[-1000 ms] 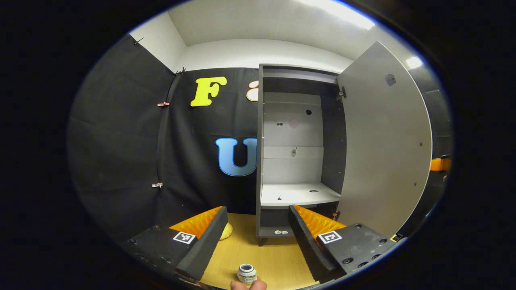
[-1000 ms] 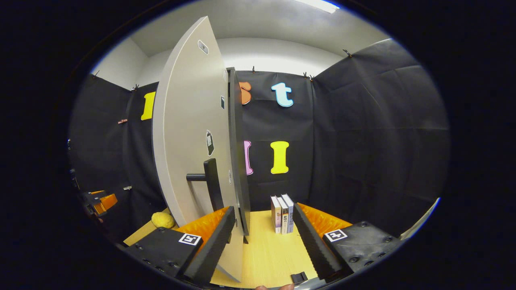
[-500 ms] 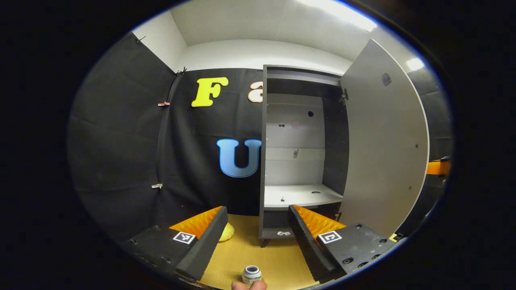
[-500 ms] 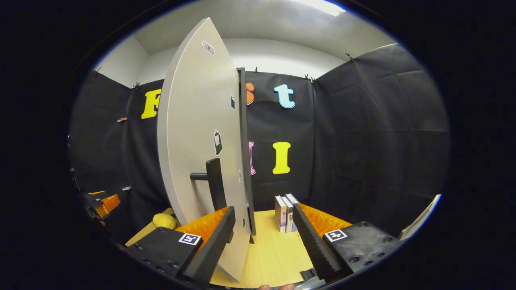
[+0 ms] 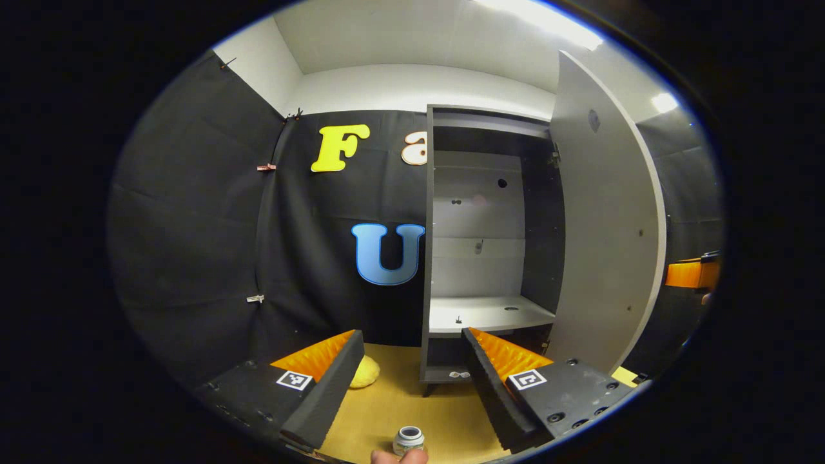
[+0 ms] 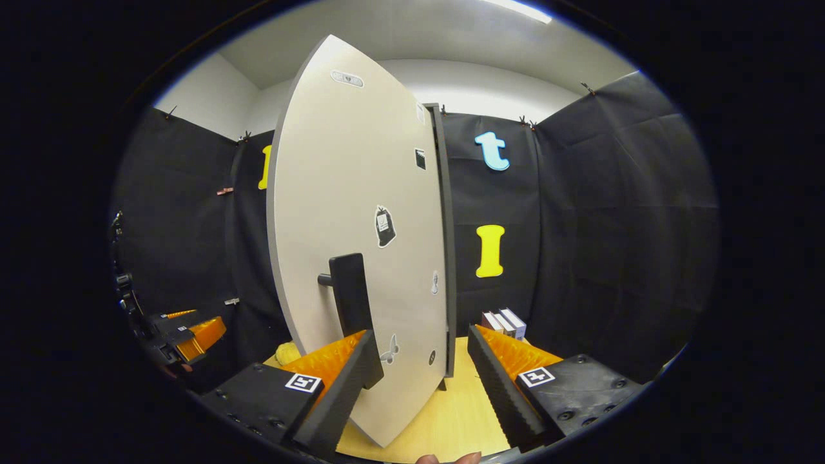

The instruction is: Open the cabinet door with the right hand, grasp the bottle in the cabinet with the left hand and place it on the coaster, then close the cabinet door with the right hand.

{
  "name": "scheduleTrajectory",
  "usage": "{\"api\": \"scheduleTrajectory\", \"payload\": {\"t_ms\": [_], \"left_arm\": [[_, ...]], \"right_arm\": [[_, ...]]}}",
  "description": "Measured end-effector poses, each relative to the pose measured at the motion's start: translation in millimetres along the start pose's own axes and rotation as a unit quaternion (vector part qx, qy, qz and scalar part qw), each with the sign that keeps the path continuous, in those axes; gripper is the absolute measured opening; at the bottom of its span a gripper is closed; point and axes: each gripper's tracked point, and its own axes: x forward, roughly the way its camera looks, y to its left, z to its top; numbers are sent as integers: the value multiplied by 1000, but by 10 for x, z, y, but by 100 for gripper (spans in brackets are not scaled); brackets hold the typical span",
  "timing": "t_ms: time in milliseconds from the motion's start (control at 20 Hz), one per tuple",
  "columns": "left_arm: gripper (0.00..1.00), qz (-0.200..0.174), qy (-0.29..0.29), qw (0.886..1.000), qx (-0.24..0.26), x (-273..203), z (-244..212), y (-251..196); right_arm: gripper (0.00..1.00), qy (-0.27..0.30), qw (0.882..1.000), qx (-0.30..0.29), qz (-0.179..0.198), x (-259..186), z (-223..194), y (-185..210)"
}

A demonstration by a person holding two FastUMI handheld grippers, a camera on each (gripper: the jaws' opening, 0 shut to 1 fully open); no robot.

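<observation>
Right gripper [image 6: 419, 386]: fingers spread, empty, beside cabinet door [image 6: 361, 245] near handle [image 6: 350, 293]. Left gripper [image 5: 412, 383]: spread, empty, above bottle [image 5: 408, 441] on table [image 5: 393, 406]; door half open.

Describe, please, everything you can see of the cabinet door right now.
The cabinet door is a tall, flat, light grey panel, matte like laminated board, standing partly open on hinges at the cabinet's right side. Its outer face carries a dark bar handle on a short post, plus a few small stickers. The plain inner face shows in the left gripper view. The right gripper sits close in front, fingers apart, with the door's lower edge between them; whether they touch the door is unclear.
</observation>
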Motion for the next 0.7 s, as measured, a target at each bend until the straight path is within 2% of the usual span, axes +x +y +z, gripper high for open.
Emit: {"api": "scheduleTrajectory", "payload": {"t_ms": [450, 700], "left_arm": [[95, 10, 6, 1000, -9, 35, -39, 120], [95, 8, 5, 1000, -5, 61, -25, 113]], "right_arm": [[97, 7, 998, 6, 70, 228, -42, 480], [97, 7, 997, 8, 82, 248, -63, 525]]}}
